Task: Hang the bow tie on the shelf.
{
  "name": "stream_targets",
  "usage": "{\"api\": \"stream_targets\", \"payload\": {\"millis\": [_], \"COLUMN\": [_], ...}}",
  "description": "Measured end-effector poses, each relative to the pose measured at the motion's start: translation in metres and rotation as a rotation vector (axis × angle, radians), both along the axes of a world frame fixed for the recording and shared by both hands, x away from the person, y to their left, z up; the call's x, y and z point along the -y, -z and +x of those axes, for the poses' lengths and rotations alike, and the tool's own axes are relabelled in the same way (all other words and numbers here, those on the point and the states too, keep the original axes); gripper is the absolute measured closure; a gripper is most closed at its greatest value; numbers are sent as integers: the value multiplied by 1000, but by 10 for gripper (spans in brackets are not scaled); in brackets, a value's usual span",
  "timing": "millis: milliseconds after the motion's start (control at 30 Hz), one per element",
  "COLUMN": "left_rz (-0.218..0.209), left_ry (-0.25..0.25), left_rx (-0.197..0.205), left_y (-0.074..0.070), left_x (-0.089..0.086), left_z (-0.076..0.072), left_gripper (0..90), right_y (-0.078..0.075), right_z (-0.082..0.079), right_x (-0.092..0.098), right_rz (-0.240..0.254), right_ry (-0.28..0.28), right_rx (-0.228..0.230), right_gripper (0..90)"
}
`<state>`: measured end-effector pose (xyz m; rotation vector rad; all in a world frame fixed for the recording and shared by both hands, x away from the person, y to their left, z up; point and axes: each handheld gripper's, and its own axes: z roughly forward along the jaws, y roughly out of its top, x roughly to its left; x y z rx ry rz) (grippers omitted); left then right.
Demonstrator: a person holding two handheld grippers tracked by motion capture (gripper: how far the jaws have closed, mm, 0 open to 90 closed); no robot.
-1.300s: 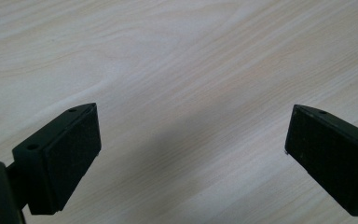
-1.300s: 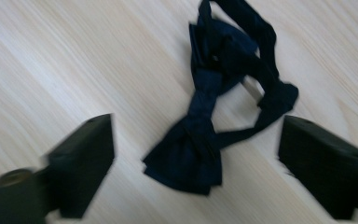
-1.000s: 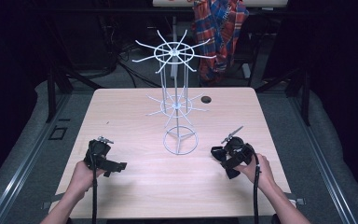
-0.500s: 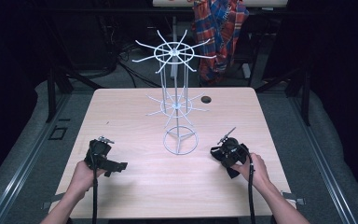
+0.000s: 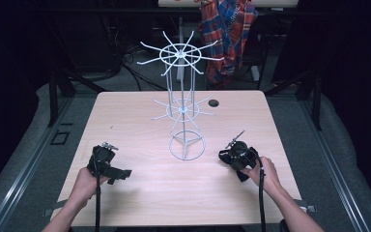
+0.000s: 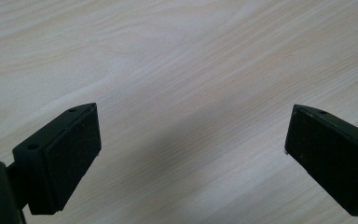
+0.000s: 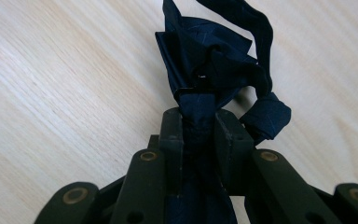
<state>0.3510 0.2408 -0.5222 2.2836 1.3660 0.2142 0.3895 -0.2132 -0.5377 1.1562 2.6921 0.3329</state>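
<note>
A dark navy strip of cloth [image 7: 205,56], knotted and crumpled, lies on the wooden table [image 5: 140,193]. My right gripper [image 7: 198,116] has just been closing and now stands shut on it, the pads pinching one end. In the high view my right gripper [image 5: 235,157] sits right of the base of a white wire rack [image 5: 187,145]. My left gripper [image 6: 191,135] is open, with only bare wood between its pads. From above, my left gripper [image 5: 107,163] is low over the table's front left.
The wire rack stands mid-table, with thin arms spreading out at two levels. A small dark round hole [image 5: 214,103] lies behind it. A plaid garment [image 5: 227,34] hangs beyond the far edge. Dark floor surrounds the table.
The right gripper has crept slightly forward on the table. The left hand and gripper have stayed put.
</note>
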Motion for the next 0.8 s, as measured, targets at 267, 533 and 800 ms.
{"api": "stream_targets", "payload": {"millis": [267,533,800], "left_rz": [1,13,18], "left_ry": [-18,10,5], "left_rx": [-2,4,4], "left_y": [1,-2,-1], "left_x": [-7,1,4], "left_z": [-2,-4,0], "left_gripper": [35,36,37], "right_y": [-10,-19,-29], "right_z": [2,-4,-10], "right_x": [-7,-4,-2], "right_rz": [49,70,100], "right_ry": [-21,-31,-28], "right_rx": [60,100,149], "right_gripper": [744,743,743]}}
